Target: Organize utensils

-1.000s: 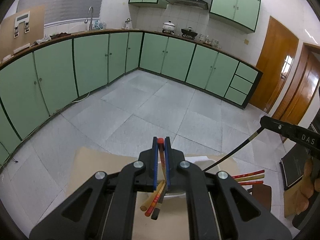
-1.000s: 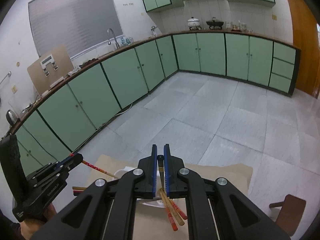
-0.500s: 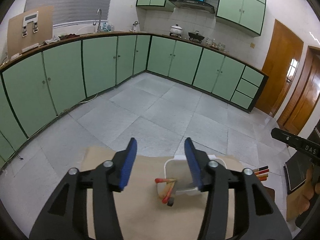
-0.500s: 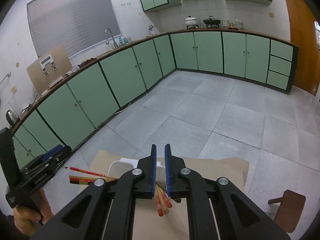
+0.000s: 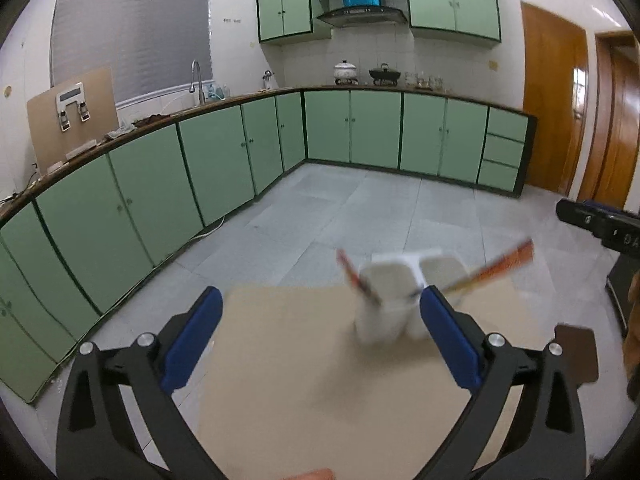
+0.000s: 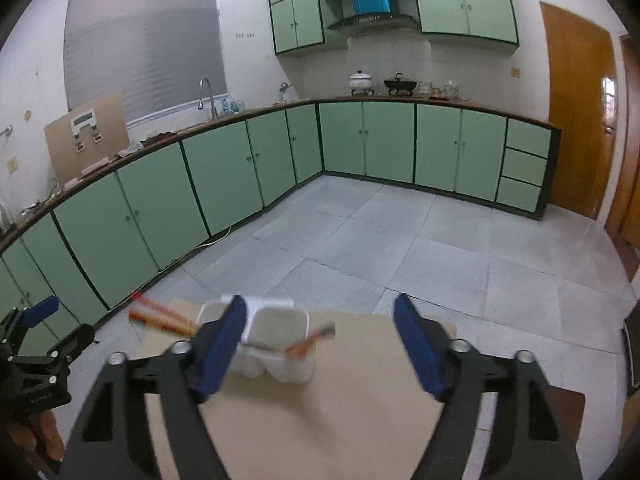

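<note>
Two sets of fingers that were clamped on chopsticks a second ago are now spread wide and empty: the left gripper [image 5: 320,334] had already been opened half a second ago, while the right gripper [image 6: 318,346] was pinched shut until then and has since been released. Both have been drawn back from the white holder [image 5: 390,300], so the chopsticks have been dropped into it rather than carried. In the left wrist view, the holder is seen ahead of the fingers and toward the right-hand pad, just short of touching it in the picture; a red-and-tan bundle of chopsticks [image 5: 358,280] leans out of its left cup and a second bundle [image 5: 496,266] slants out of the right cup, beyond the right pad. In the right wrist view the same holder [image 6: 276,340] stands just past the left-hand pad, partly hidden by it, with chopstick ends [image 6: 162,316] jutting out on the far side of that pad. Nothing is touched by either pair of pads, and the tabletop [image 5: 320,380] lies bare between them. Motion blur hides finer detail. Judged from this, the sorting step looks finished for these sticks; whether more utensils remain cannot be told.
</note>
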`<state>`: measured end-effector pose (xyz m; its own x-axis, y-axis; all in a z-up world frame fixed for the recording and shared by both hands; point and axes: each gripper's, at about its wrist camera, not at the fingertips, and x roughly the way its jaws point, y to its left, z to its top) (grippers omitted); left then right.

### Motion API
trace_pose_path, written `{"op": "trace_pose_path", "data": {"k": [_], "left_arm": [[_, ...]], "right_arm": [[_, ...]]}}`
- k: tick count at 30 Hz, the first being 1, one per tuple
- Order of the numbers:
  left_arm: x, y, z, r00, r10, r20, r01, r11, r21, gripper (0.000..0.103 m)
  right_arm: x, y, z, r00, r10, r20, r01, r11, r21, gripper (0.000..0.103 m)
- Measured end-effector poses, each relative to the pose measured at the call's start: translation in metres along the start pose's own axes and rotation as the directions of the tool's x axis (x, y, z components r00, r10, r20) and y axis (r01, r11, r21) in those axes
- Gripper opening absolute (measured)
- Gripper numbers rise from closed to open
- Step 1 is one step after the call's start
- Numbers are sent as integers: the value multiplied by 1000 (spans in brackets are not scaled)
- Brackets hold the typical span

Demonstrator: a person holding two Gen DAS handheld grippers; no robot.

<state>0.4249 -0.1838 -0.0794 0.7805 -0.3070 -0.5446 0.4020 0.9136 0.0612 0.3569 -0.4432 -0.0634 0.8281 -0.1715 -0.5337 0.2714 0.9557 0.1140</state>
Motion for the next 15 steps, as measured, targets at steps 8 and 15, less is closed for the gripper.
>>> {"op": "trace_pose_path", "data": {"k": [8, 15], "left_arm": [[-92, 31, -68, 999, 34, 23, -29, 984, -175, 97], [-177, 29, -105, 992, 89, 94, -73, 985, -156, 97]], "right_arm": [[-84, 11, -90, 994, -87, 62, 88, 996, -2, 97], [-176, 39, -132, 973, -177, 146, 184, 982, -32, 97]]}}
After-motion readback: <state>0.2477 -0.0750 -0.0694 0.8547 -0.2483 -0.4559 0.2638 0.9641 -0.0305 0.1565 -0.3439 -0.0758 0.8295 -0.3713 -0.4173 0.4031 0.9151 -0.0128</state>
